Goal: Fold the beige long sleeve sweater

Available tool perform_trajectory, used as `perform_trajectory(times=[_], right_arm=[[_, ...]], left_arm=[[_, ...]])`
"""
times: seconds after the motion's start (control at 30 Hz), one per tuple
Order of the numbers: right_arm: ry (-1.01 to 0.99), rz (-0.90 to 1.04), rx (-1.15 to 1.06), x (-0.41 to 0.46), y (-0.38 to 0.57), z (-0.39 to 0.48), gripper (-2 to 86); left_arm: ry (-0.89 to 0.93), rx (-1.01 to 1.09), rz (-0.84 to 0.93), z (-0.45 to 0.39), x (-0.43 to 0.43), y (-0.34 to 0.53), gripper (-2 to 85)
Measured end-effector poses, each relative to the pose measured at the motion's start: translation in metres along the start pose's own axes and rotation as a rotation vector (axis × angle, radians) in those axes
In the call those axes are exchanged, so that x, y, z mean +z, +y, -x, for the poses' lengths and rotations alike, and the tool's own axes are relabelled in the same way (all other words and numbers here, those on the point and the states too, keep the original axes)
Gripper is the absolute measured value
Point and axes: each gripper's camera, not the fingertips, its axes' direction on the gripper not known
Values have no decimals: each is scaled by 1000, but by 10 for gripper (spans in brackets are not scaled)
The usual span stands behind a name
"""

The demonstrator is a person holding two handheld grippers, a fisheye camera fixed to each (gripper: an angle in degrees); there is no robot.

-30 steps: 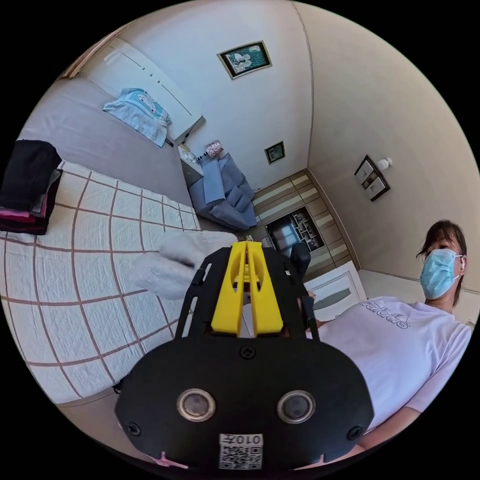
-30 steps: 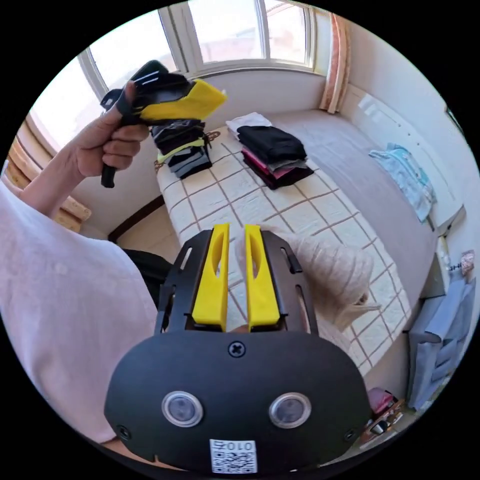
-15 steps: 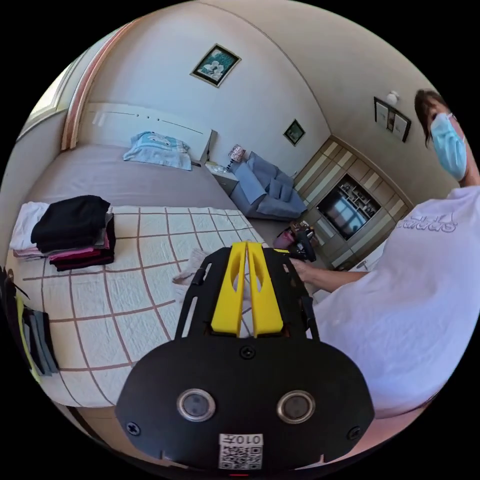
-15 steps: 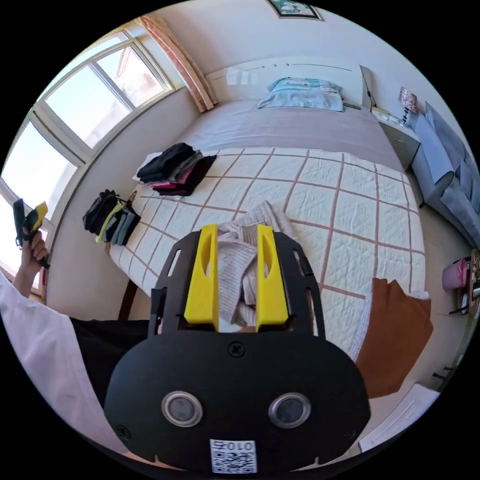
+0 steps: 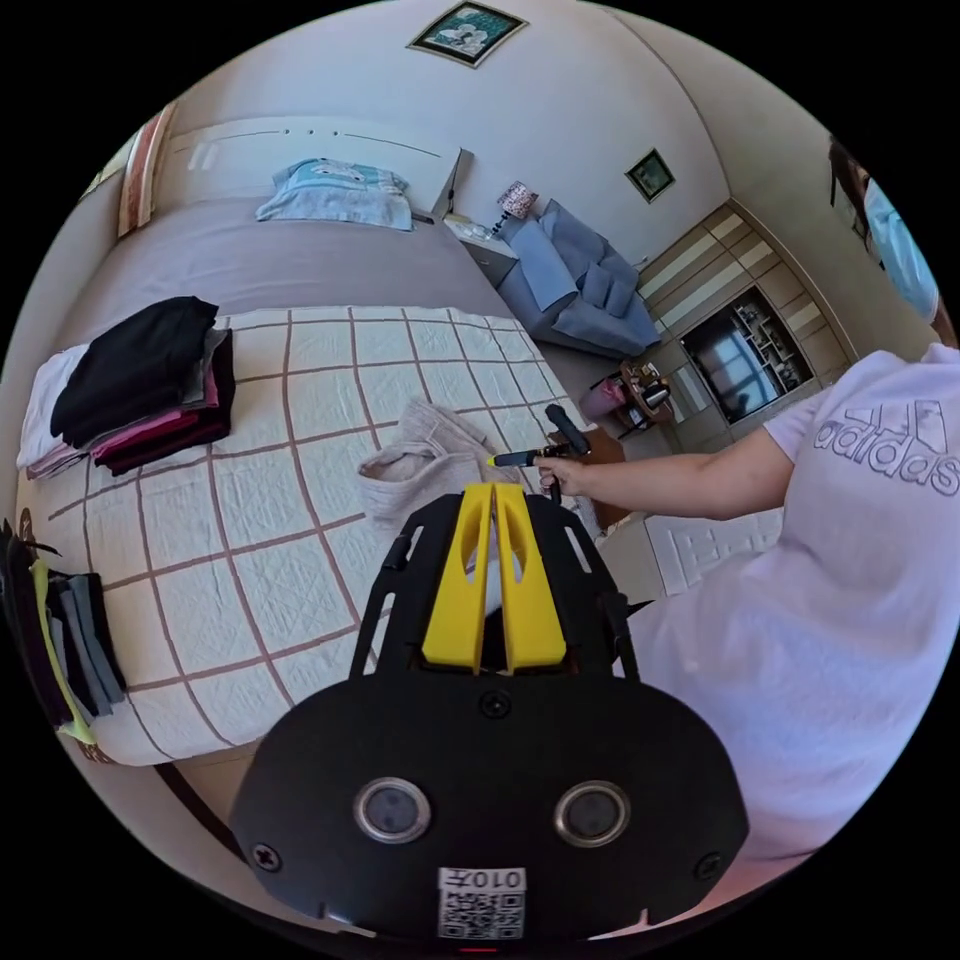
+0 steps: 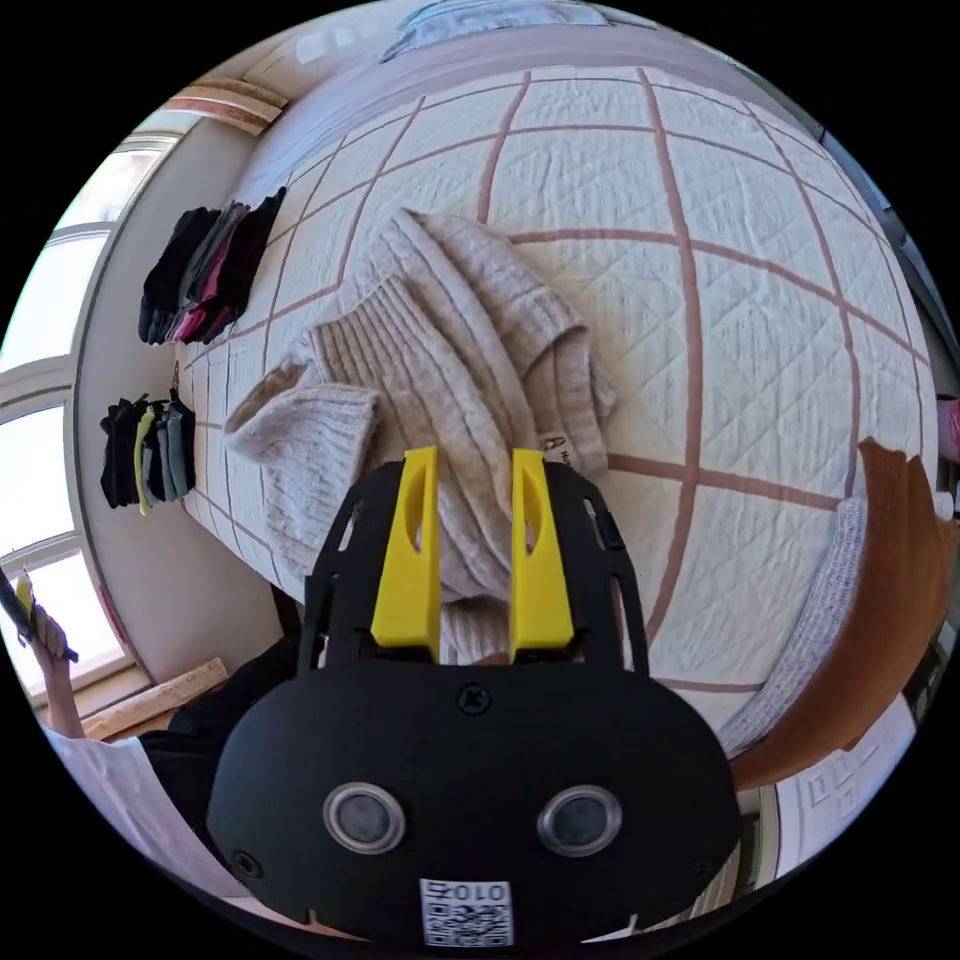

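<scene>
The beige ribbed sweater (image 6: pixel 450 350) lies crumpled on the white checked quilt (image 6: pixel 780 330), a sleeve cuff bunched at its left. My right gripper (image 6: pixel 474 458) hangs open just above the heap, knit showing between its yellow jaws; I cannot tell whether they touch it. In the left gripper view the sweater (image 5: pixel 425 465) sits mid-bed, and the right gripper (image 5: pixel 520 458), held in a hand, points at it. My left gripper (image 5: pixel 495 490) is shut on nothing, held back above the bed's near edge. In the right gripper view the left gripper (image 6: pixel 22 605) shows small at the far left.
A stack of folded dark and pink clothes (image 5: pixel 140 385) and a second dark stack (image 5: pixel 60 650) lie along the bed's window side. A brown cloth (image 6: pixel 880 600) hangs at the bed's edge. The person (image 5: pixel 850 560) stands beside the bed. A blue sofa (image 5: pixel 575 290) is beyond.
The right gripper has come down close over the sweater, its jaws wider apart than a second ago. The left gripper's camera has swung toward the bed; its jaws stay shut.
</scene>
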Motion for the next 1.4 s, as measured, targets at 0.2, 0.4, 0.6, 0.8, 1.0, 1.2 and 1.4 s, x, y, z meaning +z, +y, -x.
perform_trajectory(times=[0.2, 0.4, 0.6, 0.8, 1.0, 1.2, 1.4], right_arm=[[-174, -111, -134, -35, 10, 50, 52], [-224, -41, -624, -40, 68, 158, 54], [-198, 99, -659, -30, 74, 131, 71], [-8, -155, -368, -95, 27, 67, 114], [-240, -42, 176, -70, -41, -26, 169], [-311, 16, 309, -29, -26, -28, 78], [-146, -103, -165, -76, 12, 78, 56]], left_arm=[[56, 78, 45, 8, 25, -37, -1], [125, 92, 23, 7, 36, -54, -2], [84, 81, 94, 15, 35, -48, -2], [94, -3, 70, 34, 25, -28, -1], [96, -20, 36, 35, 17, -14, 1], [65, -38, 46, 33, 13, -1, 18], [-44, 50, 38, 25, 18, -18, 93]])
